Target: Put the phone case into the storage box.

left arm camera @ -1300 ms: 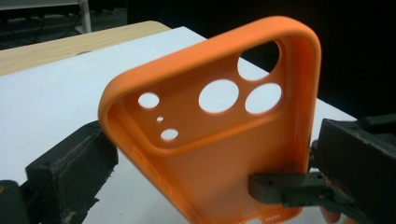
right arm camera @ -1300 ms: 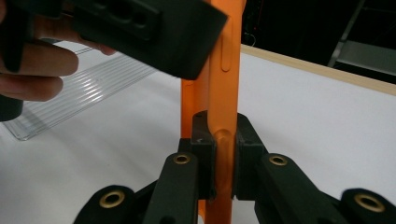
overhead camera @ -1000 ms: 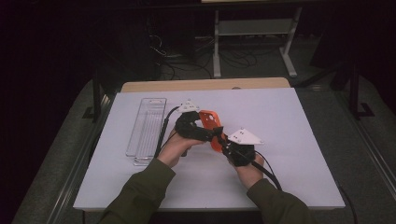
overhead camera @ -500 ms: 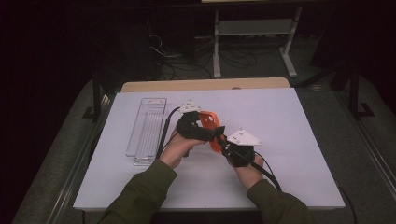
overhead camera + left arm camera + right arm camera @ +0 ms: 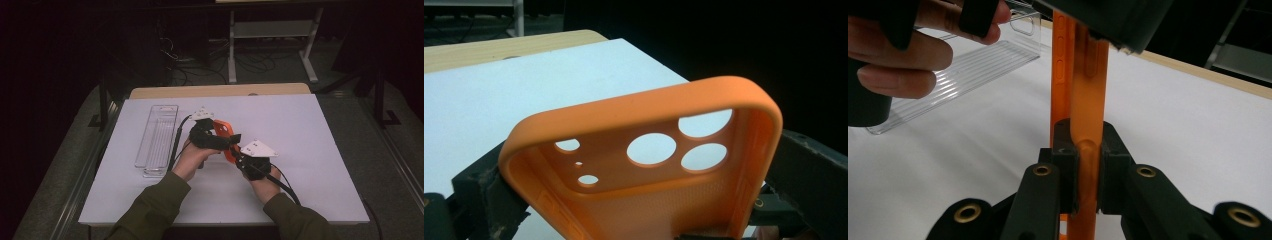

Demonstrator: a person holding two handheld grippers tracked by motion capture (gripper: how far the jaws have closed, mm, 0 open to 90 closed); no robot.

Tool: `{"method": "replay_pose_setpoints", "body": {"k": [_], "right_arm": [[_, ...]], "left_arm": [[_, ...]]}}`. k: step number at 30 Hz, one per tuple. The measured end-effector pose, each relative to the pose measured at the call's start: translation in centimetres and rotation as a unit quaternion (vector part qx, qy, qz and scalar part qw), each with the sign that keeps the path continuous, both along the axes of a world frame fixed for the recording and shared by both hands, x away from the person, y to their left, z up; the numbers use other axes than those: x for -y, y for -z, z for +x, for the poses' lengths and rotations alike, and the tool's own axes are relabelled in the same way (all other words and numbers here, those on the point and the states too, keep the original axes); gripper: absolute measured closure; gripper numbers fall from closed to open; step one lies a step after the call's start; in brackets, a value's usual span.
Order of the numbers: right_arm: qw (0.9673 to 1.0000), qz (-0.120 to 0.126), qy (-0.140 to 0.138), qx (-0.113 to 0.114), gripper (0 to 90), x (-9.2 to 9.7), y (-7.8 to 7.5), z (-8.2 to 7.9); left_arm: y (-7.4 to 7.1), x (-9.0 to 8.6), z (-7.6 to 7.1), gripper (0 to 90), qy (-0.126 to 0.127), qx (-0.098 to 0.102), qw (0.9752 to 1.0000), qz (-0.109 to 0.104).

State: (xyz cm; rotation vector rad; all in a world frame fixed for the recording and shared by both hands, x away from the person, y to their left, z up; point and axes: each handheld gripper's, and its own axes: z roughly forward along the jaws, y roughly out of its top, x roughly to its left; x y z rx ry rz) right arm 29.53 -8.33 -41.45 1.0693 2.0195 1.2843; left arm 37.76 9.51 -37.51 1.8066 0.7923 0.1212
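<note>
An orange phone case (image 5: 223, 130) with round camera holes hangs above the white table (image 5: 310, 130), held between both grippers. My left gripper (image 5: 218, 141) spans the case (image 5: 644, 170) across its width, one black jaw pressed against each long side. My right gripper (image 5: 238, 154) is shut on one thin side wall of the case (image 5: 1089, 85), its pads (image 5: 1066, 160) clamped on either face of that wall. In the right gripper view the case stands on edge, and the person's left hand (image 5: 903, 60) holds the other gripper just beyond it.
A clear ribbed plastic tray (image 5: 157, 134) lies flat on the table's left part, also seen as clear packaging (image 5: 965, 67) behind the case. A wooden strip (image 5: 220, 90) borders the far edge. Cables trail from both grippers. Dark floor and a metal stand lie beyond.
</note>
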Motion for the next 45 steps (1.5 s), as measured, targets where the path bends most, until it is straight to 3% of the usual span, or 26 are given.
{"method": "replay_pose_setpoints", "body": {"k": [13,24,37,39,45], "right_arm": [[1.0,-0.009,-0.004,0.0,79.9,-0.09,0.22,0.03],[0.9999,-0.011,-0.004,-0.001,79.8,-0.08,0.26,0.03],[0.9999,-0.007,-0.012,-0.006,77.6,-0.02,0.18,0.13],[0.9998,-0.004,-0.015,-0.008,74.8,0.04,0.13,0.17],[0.9989,0.01,-0.044,-0.012,55.2,0.41,-0.13,0.38]], "left_arm": [[0.13,0.07,0.01,0.2,-0.004,-0.012,0.9999,-0.005],[0.07,-0.45,0.09,11.9,-0.014,-0.008,0.9998,-0.01],[-0.01,-0.49,0.08,13.8,-0.01,-0.002,0.9999,-0.012],[-0.06,-0.44,0.03,14.1,-0.013,0.002,0.9998,-0.014],[-0.11,-0.82,0.23,14.2,-0.016,0.001,0.9998,-0.007]]}}
